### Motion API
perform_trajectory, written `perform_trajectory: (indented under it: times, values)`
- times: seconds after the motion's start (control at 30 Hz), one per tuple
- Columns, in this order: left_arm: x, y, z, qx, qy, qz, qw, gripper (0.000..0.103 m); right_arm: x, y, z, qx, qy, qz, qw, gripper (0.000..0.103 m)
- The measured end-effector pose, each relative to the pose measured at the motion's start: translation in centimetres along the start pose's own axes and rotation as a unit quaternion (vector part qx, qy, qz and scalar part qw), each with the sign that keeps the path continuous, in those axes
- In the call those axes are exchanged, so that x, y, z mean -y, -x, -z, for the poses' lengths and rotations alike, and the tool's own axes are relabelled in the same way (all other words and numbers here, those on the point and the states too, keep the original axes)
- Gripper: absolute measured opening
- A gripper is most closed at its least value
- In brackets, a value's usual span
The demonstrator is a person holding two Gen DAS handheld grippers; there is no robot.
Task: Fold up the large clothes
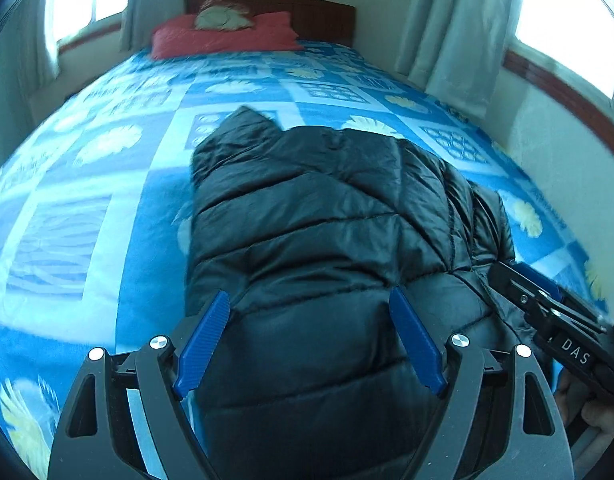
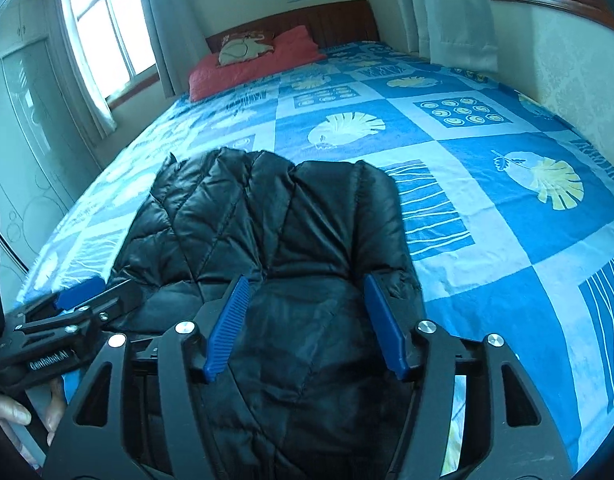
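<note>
So there's a black puffer jacket lying on the bed, roughly folded into a long bundle that runs from the near edge toward the headboard. The bedsheet is blue with white and pale yellow shell prints. The jacket sits on the near half of the bed, well apart from the red pillow up at the far end, which has a smaller pale cushion resting on it.

Left gripper hangs right over the near end of the jacket, jaws spread wide with nothing between the blue pads except quilted fabric below. Can't tell if the tips actually touch the cloth.

Right gripper is also over the jacket's near end, jaws wide apart too, gripping nothing. From the left wrist view it pokes in from the right side, just beside the jacket's edge.

Curtains hang beside the windows on both sides of the headboard, and a wardrobe stands off to the left.
</note>
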State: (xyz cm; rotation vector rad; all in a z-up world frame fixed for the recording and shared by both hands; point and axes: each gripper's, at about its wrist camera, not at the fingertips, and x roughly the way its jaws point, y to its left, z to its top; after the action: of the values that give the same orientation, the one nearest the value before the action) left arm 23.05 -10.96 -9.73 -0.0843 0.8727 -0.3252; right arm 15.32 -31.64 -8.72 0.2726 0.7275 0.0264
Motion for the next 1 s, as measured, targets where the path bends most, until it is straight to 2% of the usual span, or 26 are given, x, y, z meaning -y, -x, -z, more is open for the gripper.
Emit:
perform_trajectory:
  times: [0.13, 0.2, 0.3, 0.5, 0.67, 0.77, 0.9, 1.0]
  values:
    - [-3.0, 1.1, 1.3, -0.007, 0.087, 0.027, 0.9958, 0.081, 1.2, 1.0, 0.3, 0.005, -0.018, 0.007, 1.000, 0.068]
    - [-4.5, 1.5, 2.4, -0.013, 0.133, 0.043, 0.9901, 0.081, 2.0, 1.1, 0.7, -0.001, -0.037, 0.004, 0.999, 0.070]
    - [-5.6, 1.9, 3.4, -0.017, 0.171, 0.061, 0.9832, 0.081, 3.5, 0.9, 1.2, -0.012, -0.066, -0.007, 0.998, 0.070]
    - [-6.3, 1.8, 4.5, -0.016, 0.220, 0.110, 0.9692, 0.084, 6.2, -0.2, 2.2, -0.040, -0.124, -0.049, 0.990, 0.075]
    - [-6.3, 1.4, 5.3, -0.007, 0.227, 0.124, 0.9659, 0.087, 7.4, -2.0, 2.9, -0.067, -0.159, -0.081, 0.982, 0.081]
    - [-7.3, 1.1, 5.9, -0.009, 0.263, 0.140, 0.9544, 0.087, 8.3, -2.8, 3.5, -0.078, -0.189, -0.108, 0.973, 0.084]
    - [-8.7, -0.2, 6.7, -0.029, 0.316, 0.171, 0.9327, 0.088, 9.4, -3.9, 4.3, -0.090, -0.227, -0.147, 0.959, 0.088]
    - [-9.1, -1.0, 6.8, -0.033, 0.329, 0.180, 0.9265, 0.091, 9.1, -3.9, 4.3, -0.089, -0.221, -0.148, 0.960, 0.090]
